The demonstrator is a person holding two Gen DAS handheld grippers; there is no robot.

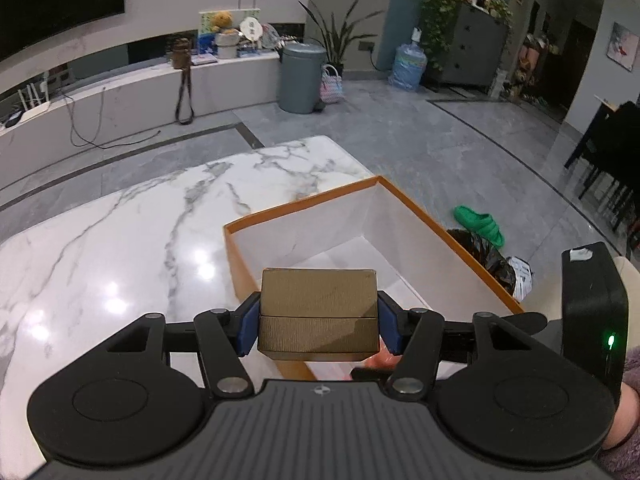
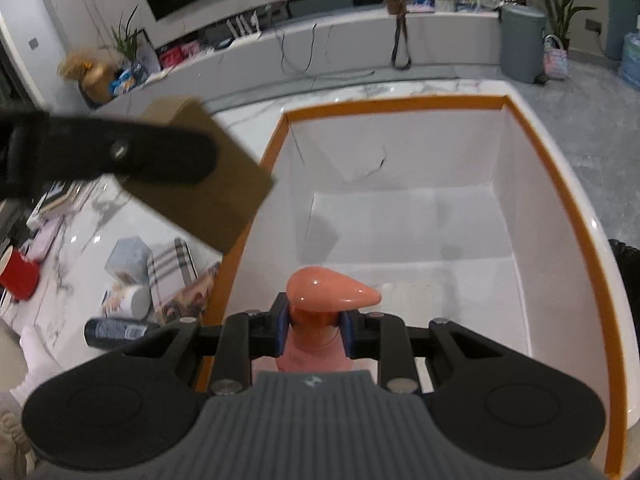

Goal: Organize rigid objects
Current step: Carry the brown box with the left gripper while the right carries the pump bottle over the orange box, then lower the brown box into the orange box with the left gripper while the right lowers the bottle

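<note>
Left wrist view: left gripper [image 1: 318, 320] closed snugly on a tan fabric-covered box [image 1: 318, 308], blue pads on both its sides. It hangs over the near-left rim of the orange-edged bin [image 1: 424, 216], which sits toward 1 o'clock on the marble table [image 1: 132, 240]. Bin floor looks bare.

To do well, my judgement: carry the box fully past the rim toward 1 o'clock, lower it level into a corner, then release, leaving room for the rest.

Right wrist view: right gripper [image 2: 314, 330] narrowed onto the neck of a salmon pump bottle [image 2: 332, 292], nozzle pointing to 3 o'clock, held low over the bin's near side. The tan box shows blurred at 10 o'clock. Mixed clutter [image 2: 152, 280] on the table at 8 o'clock.

Writing: none legible; only a small emblem on each gripper body.
</note>
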